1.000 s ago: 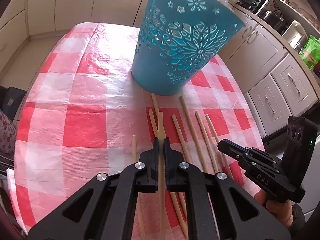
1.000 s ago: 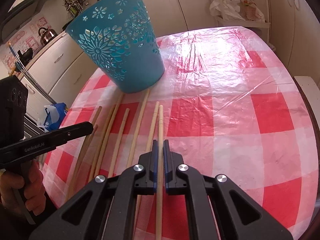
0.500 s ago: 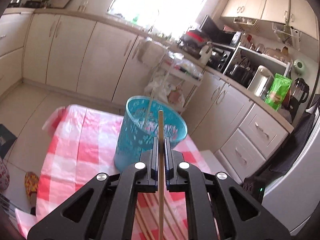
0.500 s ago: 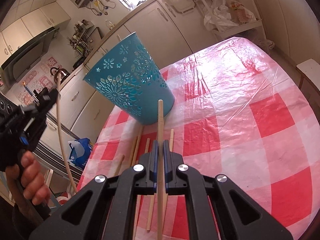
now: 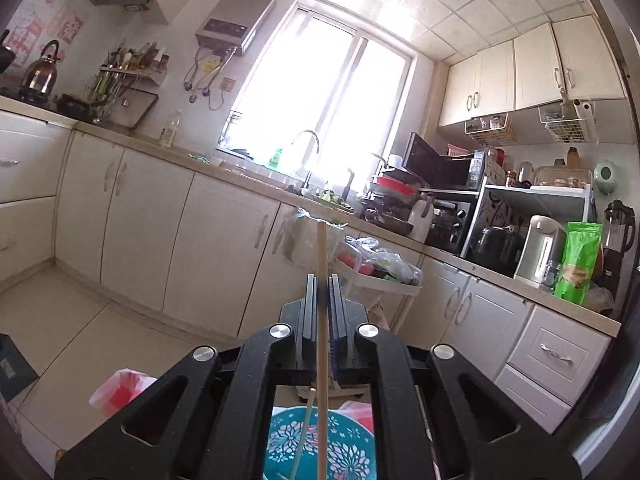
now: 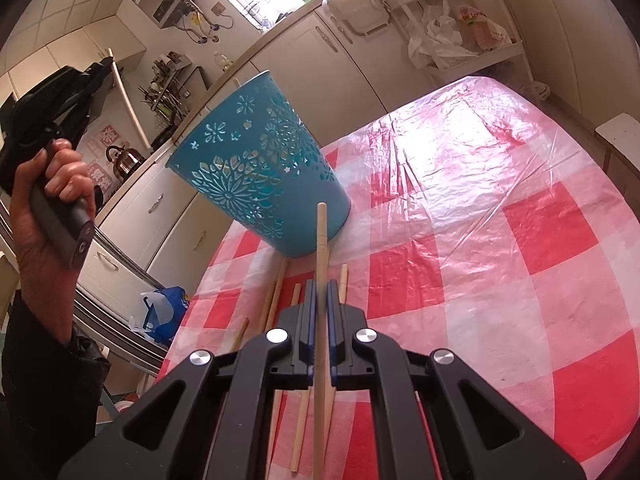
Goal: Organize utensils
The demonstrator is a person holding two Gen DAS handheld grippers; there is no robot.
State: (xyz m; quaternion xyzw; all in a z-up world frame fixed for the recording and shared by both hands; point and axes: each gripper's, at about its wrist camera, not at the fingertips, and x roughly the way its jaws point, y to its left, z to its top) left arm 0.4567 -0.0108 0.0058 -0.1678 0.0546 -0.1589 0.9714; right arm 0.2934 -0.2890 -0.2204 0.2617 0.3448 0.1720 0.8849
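My left gripper [image 5: 321, 280] is shut on a wooden chopstick [image 5: 321, 256] that runs along its jaws and sticks up past the tips; it is held high and level, facing the kitchen window. Under it I see the rim of the blue cut-out bucket [image 5: 352, 452], with a pale stick [image 5: 301, 436] standing inside. In the right wrist view my right gripper [image 6: 321, 292] is shut on another chopstick [image 6: 321, 236] above the checked table [image 6: 500, 240], pointing at the blue bucket [image 6: 260, 172]. Several loose chopsticks [image 6: 276, 300] lie below it. The left gripper [image 6: 86, 80] is raised at the far left with its chopstick.
A hand [image 6: 52, 184] and dark sleeve hold the left tool at the left edge of the right wrist view. Cabinets and a worktop [image 5: 248, 178] with a sink and appliances line the walls. A white cart [image 5: 380, 276] holds bags. A blue-and-white bag [image 6: 166, 312] sits on the floor.
The left gripper rose with its chopstick from the table to above the bucket and tilted up to level. The right gripper lifted its chopstick slightly and tipped upward, staying near the same spot.
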